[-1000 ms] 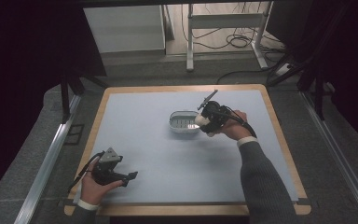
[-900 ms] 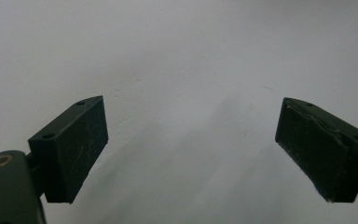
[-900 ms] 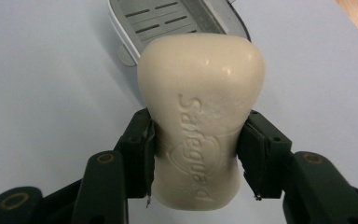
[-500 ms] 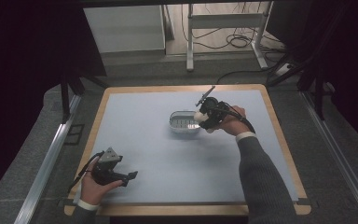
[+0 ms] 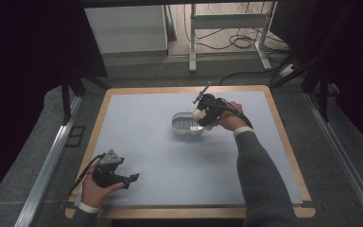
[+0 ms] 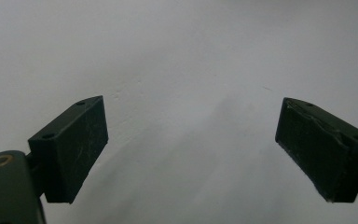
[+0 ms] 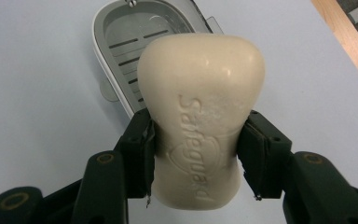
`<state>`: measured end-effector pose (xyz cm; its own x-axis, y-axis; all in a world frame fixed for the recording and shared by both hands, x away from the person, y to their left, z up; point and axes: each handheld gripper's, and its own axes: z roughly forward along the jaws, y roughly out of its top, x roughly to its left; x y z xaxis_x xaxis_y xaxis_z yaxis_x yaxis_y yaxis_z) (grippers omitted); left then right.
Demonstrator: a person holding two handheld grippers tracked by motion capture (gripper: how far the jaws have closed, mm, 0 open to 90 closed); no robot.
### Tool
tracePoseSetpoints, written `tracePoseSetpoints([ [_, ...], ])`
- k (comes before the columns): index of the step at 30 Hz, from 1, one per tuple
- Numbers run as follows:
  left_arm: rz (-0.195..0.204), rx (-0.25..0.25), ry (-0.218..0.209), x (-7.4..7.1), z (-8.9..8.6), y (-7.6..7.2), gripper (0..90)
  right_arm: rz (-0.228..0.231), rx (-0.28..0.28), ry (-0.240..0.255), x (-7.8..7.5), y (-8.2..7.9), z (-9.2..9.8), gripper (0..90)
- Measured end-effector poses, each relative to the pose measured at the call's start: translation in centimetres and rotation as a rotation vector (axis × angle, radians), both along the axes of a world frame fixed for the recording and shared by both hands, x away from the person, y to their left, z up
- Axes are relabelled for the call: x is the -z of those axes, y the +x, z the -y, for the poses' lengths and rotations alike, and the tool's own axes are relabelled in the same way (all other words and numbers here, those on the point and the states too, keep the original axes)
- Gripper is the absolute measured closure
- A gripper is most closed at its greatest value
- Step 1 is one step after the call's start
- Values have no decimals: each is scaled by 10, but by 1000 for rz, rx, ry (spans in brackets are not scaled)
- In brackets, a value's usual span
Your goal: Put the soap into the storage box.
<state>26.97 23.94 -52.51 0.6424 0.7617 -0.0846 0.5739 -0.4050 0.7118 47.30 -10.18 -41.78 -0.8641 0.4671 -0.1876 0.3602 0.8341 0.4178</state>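
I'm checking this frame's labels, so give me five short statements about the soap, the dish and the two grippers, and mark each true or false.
1. The right gripper is shut on the bar of soap. True.
2. The soap lies flat inside the soap dish. False: it is gripped between the jaws in front of the dish, which has nothing in it.
3. The left gripper is open with nothing between its jaws. True.
4. The left gripper is over the dish. False: in the high view it is near the table's front left corner, far from the dish.
5. The soap bar is dark blue. False: it is cream, with raised lettering.
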Motion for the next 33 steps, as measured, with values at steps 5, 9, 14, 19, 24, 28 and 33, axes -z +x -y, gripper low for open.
tracePoseSetpoints([
  [5,-2,3,1,0,0,0,97,1,-6,-7,-2,5,-3,497],
  [9,-2,4,0,1,1,0,97,3,-21,-7,-6,8,-7,497],
  [14,-6,8,3,2,2,0,97,12,-35,-21,-8,11,-14,497],
  [19,-6,8,3,1,2,0,97,15,-60,-25,-6,13,-23,496],
  [24,-7,9,3,2,2,0,97,14,-86,-63,1,15,-32,497],
  [28,-8,10,4,2,2,0,97,19,-95,-80,8,15,-38,496],
  [33,-14,18,10,3,3,1,101,11,-116,-95,16,16,-45,494],
])
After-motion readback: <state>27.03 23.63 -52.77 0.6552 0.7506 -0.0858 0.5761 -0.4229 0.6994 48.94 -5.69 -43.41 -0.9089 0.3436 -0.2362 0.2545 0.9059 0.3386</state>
